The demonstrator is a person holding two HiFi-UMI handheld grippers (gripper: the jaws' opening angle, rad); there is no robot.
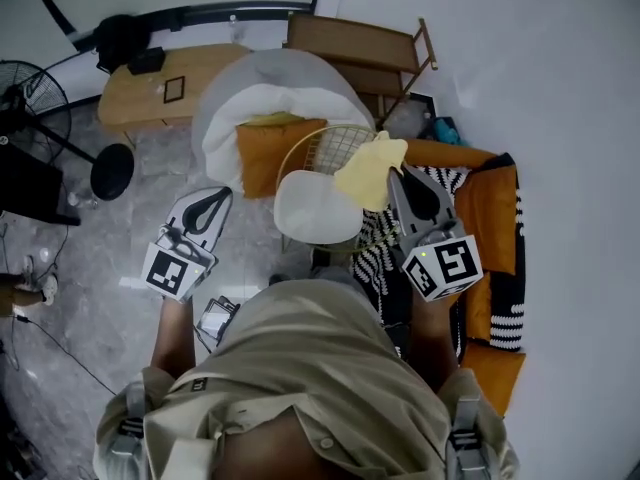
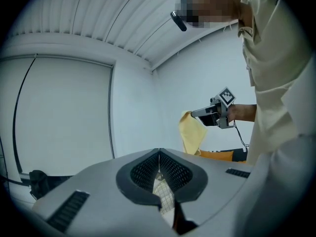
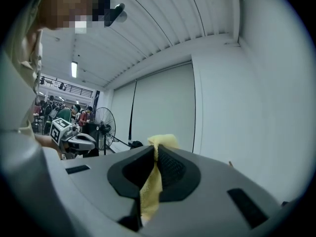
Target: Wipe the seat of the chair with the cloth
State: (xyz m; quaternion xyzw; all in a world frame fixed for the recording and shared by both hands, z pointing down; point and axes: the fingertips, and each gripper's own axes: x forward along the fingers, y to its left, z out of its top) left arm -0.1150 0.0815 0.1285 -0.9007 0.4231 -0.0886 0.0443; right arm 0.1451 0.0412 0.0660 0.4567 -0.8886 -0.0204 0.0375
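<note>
The chair has a gold wire back (image 1: 335, 148) and a white seat (image 1: 318, 208), just ahead of me in the head view. A yellow cloth (image 1: 372, 171) hangs over the seat's right edge, and my right gripper (image 1: 398, 175) is shut on it. In the right gripper view the cloth (image 3: 149, 191) is pinched between the jaws of that gripper (image 3: 156, 149) and sticks out past the tips. My left gripper (image 1: 222, 197) hovers left of the seat, shut and holding nothing. The left gripper view shows its tips (image 2: 159, 154) meeting, with the cloth (image 2: 191, 132) and right gripper (image 2: 202, 113) beyond.
An orange cushion (image 1: 268, 153) lies in a white round armchair (image 1: 270, 93) right behind the wire chair. A wooden table (image 1: 150, 93), a fan (image 1: 30, 103) and a black stool (image 1: 112, 171) stand at the left. Orange cushions and a striped blanket (image 1: 490, 218) lie at the right wall.
</note>
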